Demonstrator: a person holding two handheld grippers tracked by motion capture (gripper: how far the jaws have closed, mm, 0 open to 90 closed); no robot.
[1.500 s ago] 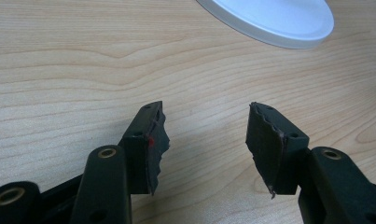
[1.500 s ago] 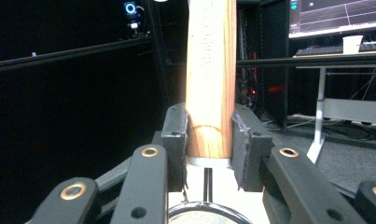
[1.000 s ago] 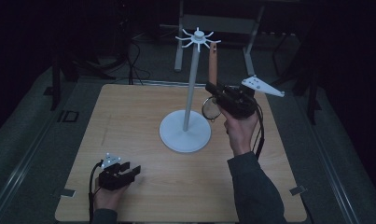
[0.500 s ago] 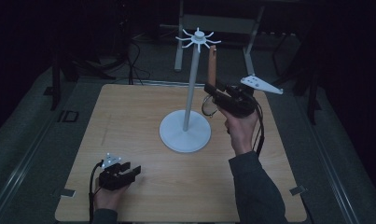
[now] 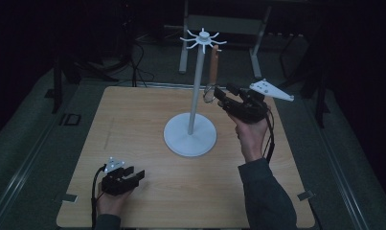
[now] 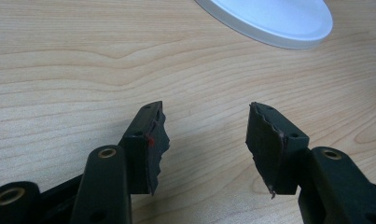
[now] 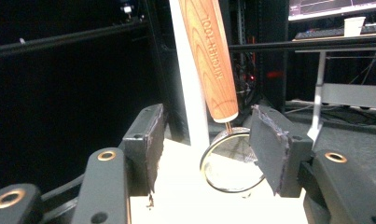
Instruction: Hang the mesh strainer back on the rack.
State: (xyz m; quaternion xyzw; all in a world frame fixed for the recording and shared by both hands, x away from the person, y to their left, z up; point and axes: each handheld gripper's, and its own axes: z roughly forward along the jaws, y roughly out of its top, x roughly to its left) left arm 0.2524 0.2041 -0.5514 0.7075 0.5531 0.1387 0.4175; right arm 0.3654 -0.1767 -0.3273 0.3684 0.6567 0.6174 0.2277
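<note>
Hanging upright from the stand (image 5: pixel 196 96), strainer (image 7: pixel 232 161) between right gripper (image 5: pixel 222 98) jaws, just opened, unpressed.

a small strainer (image 7: pixel 232 161) with a wooden handle hangs upright from the white stand (image 5: pixel 196 91), its round mesh head between my right gripper's (image 7: pixel 206 144) spread jaws.
</note>
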